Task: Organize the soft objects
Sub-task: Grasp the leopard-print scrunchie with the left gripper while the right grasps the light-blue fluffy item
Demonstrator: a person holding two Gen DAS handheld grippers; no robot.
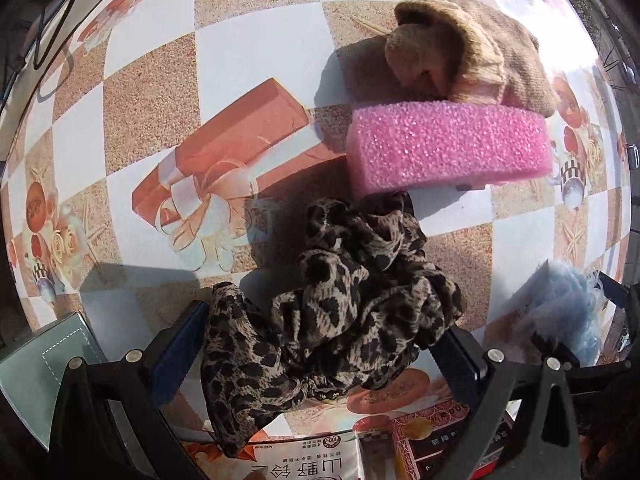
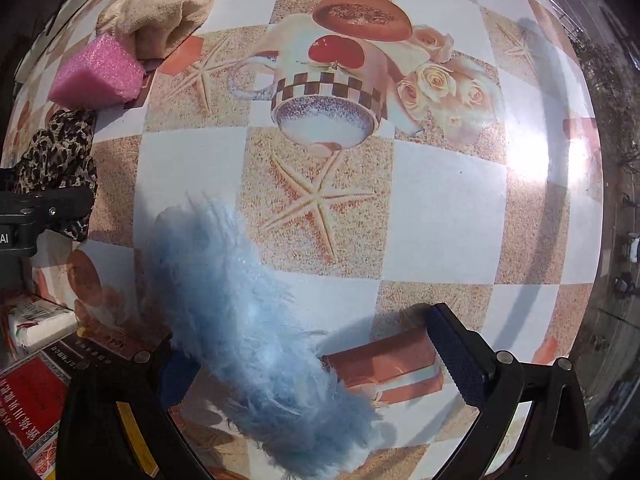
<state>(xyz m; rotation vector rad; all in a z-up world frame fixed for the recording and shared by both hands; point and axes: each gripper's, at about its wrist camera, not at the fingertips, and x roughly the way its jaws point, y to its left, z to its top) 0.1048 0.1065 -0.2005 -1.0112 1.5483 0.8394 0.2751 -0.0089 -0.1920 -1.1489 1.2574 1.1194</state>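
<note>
My left gripper [image 1: 320, 344] has its jaws on either side of a leopard-print scrunchie [image 1: 336, 304], which fills the gap between the fingers on the table. Beyond it lie a pink sponge [image 1: 448, 144] and a tan knitted glove [image 1: 468, 52]. My right gripper [image 2: 316, 352] stands open around a fluffy light-blue piece [image 2: 248, 320], which lies between the fingers and leans against the left one. The right view also shows the sponge [image 2: 96, 76], the glove [image 2: 160, 12] and the scrunchie [image 2: 56, 152] at far left. The blue piece shows at the left view's right edge [image 1: 568, 304].
The table [image 2: 440, 208] wears a glossy checkered cloth with printed cups, starfish and gift boxes. A tissue pack [image 1: 304, 464] and red printed boxes [image 2: 32, 400] lie at the near edge. A grey-green pouch [image 1: 36, 368] sits near left. The table's edge curves at right.
</note>
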